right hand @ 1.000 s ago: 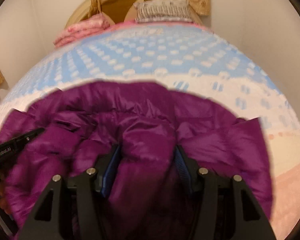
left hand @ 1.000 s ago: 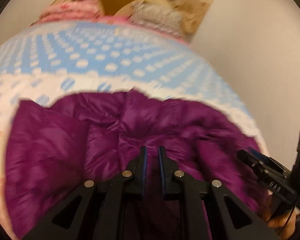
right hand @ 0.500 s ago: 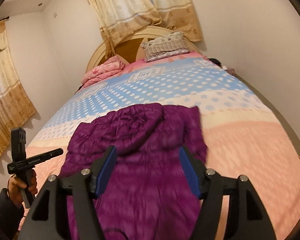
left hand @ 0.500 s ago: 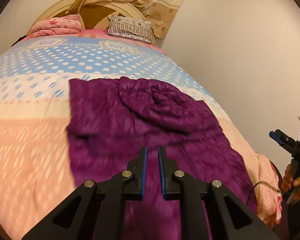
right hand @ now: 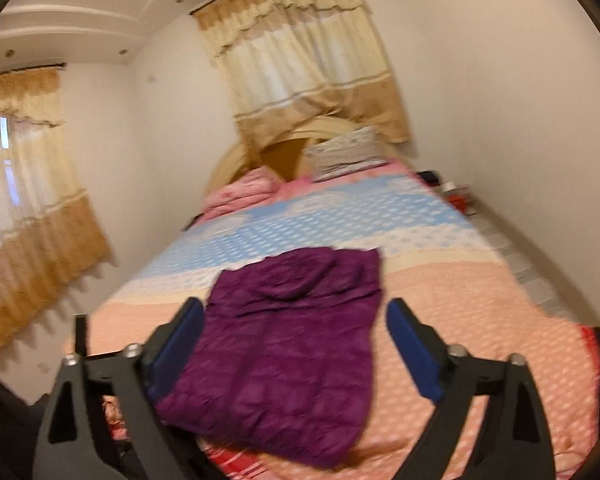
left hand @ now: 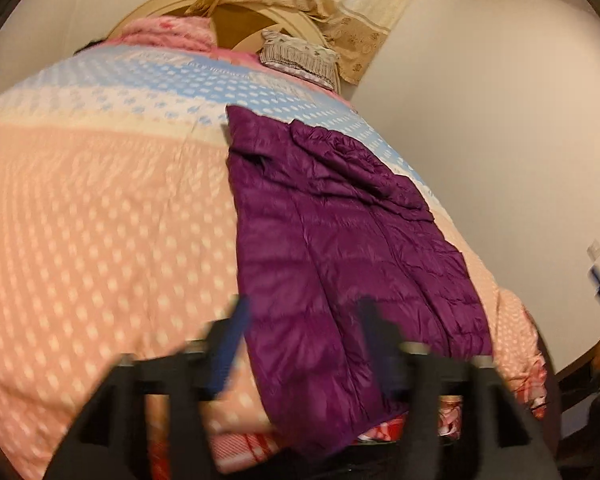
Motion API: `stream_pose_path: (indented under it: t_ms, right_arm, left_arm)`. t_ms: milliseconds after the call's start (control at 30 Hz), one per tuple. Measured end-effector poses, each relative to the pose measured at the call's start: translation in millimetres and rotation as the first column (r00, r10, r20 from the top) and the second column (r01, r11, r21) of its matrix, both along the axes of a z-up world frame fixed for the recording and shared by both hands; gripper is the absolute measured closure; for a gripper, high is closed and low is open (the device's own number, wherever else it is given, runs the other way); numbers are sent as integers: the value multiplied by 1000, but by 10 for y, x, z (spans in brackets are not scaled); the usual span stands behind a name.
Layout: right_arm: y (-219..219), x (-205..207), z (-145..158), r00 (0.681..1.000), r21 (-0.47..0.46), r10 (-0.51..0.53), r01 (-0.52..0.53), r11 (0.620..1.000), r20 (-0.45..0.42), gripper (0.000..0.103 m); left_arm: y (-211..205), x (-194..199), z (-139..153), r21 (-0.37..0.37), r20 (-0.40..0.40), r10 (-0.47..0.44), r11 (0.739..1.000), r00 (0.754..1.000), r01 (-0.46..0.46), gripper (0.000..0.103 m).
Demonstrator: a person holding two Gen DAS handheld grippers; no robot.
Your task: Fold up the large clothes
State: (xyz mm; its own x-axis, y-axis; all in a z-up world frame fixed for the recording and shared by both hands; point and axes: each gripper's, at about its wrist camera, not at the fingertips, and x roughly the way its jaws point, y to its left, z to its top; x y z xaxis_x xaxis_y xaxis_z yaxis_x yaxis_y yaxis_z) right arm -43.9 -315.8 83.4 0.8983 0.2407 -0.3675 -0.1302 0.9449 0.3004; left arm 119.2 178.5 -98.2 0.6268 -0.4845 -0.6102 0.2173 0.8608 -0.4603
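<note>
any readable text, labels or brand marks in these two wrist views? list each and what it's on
None can be read.
Bedspread: a band of print near the pillows, seen in the left wrist view, looks like lettering but is too blurred to read.
Purple jacket: no label or logo visible.
Left gripper and right gripper: no markings visible; both blurred.

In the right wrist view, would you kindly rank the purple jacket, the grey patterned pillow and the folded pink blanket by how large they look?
1. Purple jacket, by far the largest, though it lies nearest the camera.
2 and 3. Grey patterned pillow and folded pink blanket look about alike; I would not rank them.
</note>
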Motion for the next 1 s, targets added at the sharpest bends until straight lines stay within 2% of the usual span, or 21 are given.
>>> stream_pose_path:
  t_ms: [67, 133, 200, 267, 367, 433, 567, 600, 667, 733, 800, 867, 933, 1000]
  right_arm:
    - [111, 95, -244, 998, -33, -17, 15, 999, -68, 5]
    - [218, 304, -613, 982, -59, -27, 16, 998, -187, 7]
    - [280, 501, -960, 956, -53, -38, 23, 998, -290, 13]
    - [303, 679, -1283, 927, -46, -55, 41, 998, -370, 14]
    - [264, 740, -1615, 891, -57, -99, 82, 995, -443, 14]
    - [268, 718, -1780, 872, -75, -117, 93, 993, -476, 14]
    - [196, 633, -1989, 850, -21, -108, 114, 993, -515, 15]
    - [178, 643, -2036, 844, 2, -103, 123, 992, -526, 18]
    - [195, 637, -2130, 830, 59, -63, 115, 992, -553, 24]
    - [237, 686, -2242, 816, 94, -19, 89, 992, -578, 28]
    - [290, 715, -2292, 809, 82, -11, 73, 994, -588, 28]
    - [326, 711, -2312, 807, 62, -15, 64, 996, -590, 29]
    - [319, 700, -2299, 806, 55, -12, 55, 997, -592, 44]
    - [291, 678, -2300, 802, 41, -17, 52, 998, -598, 55]
  left_arm:
    - [-13, -8, -145, -57, -42, 21, 998, 999, -23, 32]
    - [-44, -2, -295, -87, -88, 31, 995, 996, -39, 32]
    - [-133, -15, -373, -43, -98, 26, 999, 995, -30, 32]
    - [-248, -34, -465, 16, -126, 14, 1000, 992, -12, 32]
    - [-391, -71, -660, -2, -196, -34, 999, 980, 34, 32]
    - [-409, -114, -672, -3, -165, -24, 1000, 986, 24, 32]
    - [-329, -85, -695, -84, -173, -27, 996, 985, 12, 32]
    - [-292, -83, -711, -129, -178, -37, 992, 983, 14, 32]
    - [-257, -88, -718, -164, -180, -47, 986, 983, 17, 33]
    - [-266, -110, -719, -158, -173, -54, 987, 983, 27, 35]
    - [-323, -125, -700, -149, -170, -89, 987, 981, 64, 38]
    - [-366, -158, -705, -148, -174, -129, 984, 976, 103, 48]
    - [-416, -184, -752, -124, -180, -143, 985, 973, 121, 53]
    - [-417, -169, -777, -135, -178, -138, 984, 974, 114, 54]
